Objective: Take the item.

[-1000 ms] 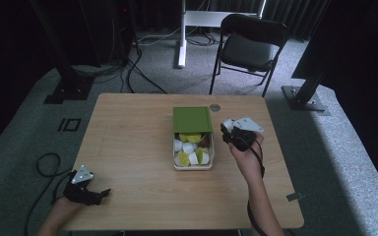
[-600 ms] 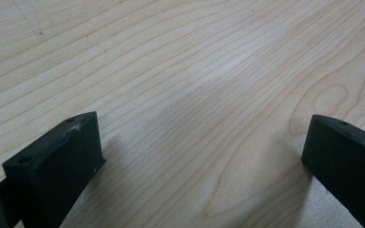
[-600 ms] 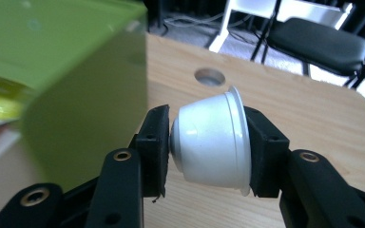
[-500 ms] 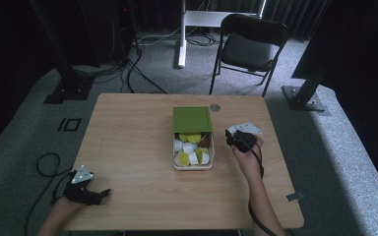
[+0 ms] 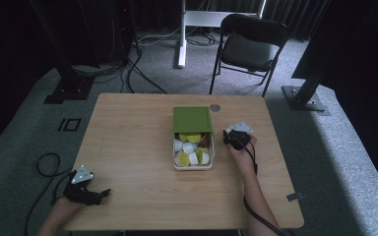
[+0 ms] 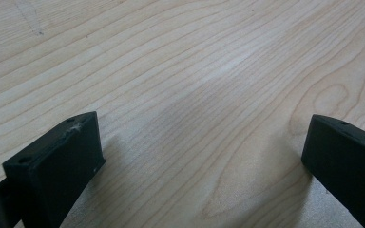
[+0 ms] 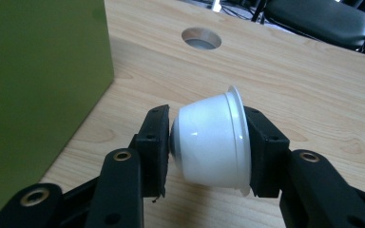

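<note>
At frame centre, the right gripper [image 7: 208,145] clamps a white cup [image 7: 211,141] sideways between its jaws; the left gripper [image 6: 204,156] gapes empty.

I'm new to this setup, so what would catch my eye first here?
A white capsule clamped sideways in the right gripper, just right of the box. That green-lidded box sits mid-table, its open part full of white and yellow-green capsules. The left gripper rests open at the table's near left corner.

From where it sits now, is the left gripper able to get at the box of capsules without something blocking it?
Probably yes: bare table lies between the left gripper and the box. Its jaws are open and empty, though it sits far off at the near left corner.
</note>
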Demonstrator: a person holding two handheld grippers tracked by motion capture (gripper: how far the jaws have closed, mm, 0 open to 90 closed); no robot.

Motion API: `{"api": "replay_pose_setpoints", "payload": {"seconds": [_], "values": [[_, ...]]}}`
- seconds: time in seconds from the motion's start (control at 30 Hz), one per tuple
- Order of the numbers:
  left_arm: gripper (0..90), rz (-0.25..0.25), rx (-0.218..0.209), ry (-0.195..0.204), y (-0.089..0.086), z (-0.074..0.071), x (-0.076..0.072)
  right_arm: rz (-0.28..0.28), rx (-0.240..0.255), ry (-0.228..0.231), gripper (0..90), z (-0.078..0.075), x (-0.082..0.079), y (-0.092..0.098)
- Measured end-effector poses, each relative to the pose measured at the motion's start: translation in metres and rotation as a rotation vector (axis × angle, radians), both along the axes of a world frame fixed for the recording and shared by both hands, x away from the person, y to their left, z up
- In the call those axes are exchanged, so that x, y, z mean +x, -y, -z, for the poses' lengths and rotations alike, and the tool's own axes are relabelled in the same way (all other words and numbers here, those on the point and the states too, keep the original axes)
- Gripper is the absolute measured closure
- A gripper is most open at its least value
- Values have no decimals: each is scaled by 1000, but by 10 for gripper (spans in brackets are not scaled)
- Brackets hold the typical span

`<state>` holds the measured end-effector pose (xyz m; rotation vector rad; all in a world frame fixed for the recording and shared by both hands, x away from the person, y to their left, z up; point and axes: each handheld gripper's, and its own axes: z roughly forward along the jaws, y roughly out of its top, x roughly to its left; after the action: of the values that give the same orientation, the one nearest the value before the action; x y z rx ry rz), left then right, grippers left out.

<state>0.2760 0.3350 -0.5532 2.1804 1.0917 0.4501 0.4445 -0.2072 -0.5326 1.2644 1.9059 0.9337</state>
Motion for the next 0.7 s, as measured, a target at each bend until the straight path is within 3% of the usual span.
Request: {"api": "replay_pose_setpoints", "payload": {"seconds": [0.2,0.37,0.53,0.7], "values": [[5,0,0,0,0,0,0,17,-21,-13,566,10,11,0],[5,0,0,0,0,0,0,18,5,-34,564,16,16,-1],[6,0,0,0,0,0,0,9,-6,-33,560,19,17,-4],[5,0,0,0,0,0,0,-7,-10,-48,491,20,15,-5]]}}
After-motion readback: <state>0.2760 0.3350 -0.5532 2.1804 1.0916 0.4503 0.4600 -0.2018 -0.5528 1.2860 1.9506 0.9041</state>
